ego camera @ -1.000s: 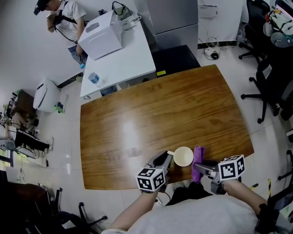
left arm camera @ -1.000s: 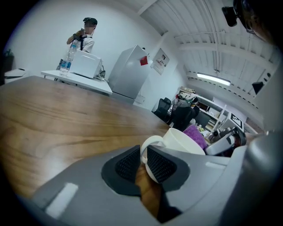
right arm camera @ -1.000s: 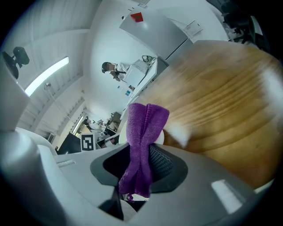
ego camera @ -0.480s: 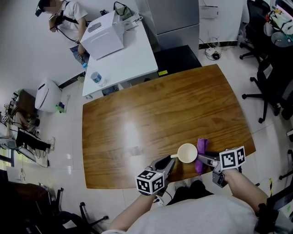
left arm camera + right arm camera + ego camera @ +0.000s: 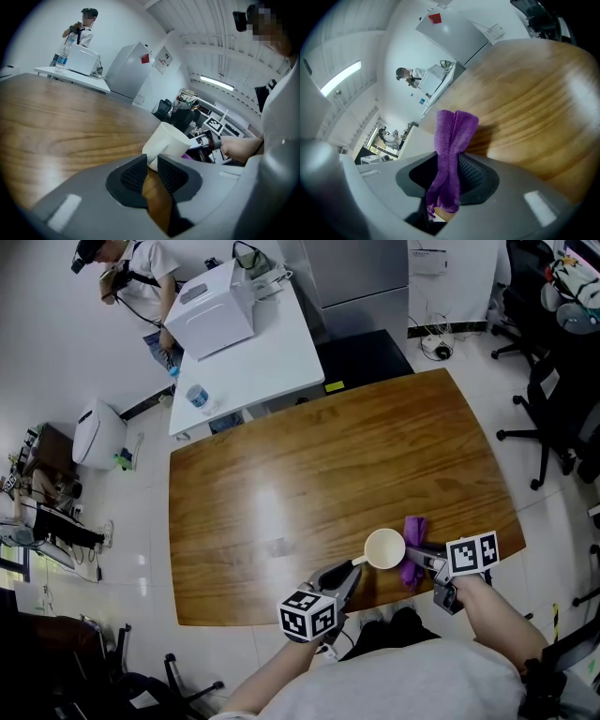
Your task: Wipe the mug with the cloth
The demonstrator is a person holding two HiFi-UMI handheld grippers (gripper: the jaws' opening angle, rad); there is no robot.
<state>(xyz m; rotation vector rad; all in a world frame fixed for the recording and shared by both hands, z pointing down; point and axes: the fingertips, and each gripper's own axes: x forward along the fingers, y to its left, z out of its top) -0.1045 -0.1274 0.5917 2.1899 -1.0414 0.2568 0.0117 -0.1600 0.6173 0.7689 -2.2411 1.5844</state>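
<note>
Working outward from the mug (image 5: 384,548): far beyond it and to its left, past the end of the wooden surface (image 5: 309,474), stands a white table (image 5: 272,362) with a white box (image 5: 211,307) and a water bottle (image 5: 196,397) on it, and a person (image 5: 131,268) stands at its far corner. Well to the mug's right are dark office chairs (image 5: 553,399) on the floor. The mug itself stands between my two tools.

The mug is cream-white, upright with its mouth open to the ceiling, close to the near edge of the surface. Its handle points back toward my left tongs (image 5: 152,161). Those jaws have just been opening; bare wood shows in the gap between the ribbed pads (image 5: 135,174), and the handle sits right at their tips, let go rather than squeezed.

Just to the mug's right, my right tongs (image 5: 449,157) are clenched on the purple cloth (image 5: 454,131). It is bunched into a folded strip, one end standing up past the tips and a frayed end hanging behind the pads (whether it touches the mug's wall I cannot tell).
</note>
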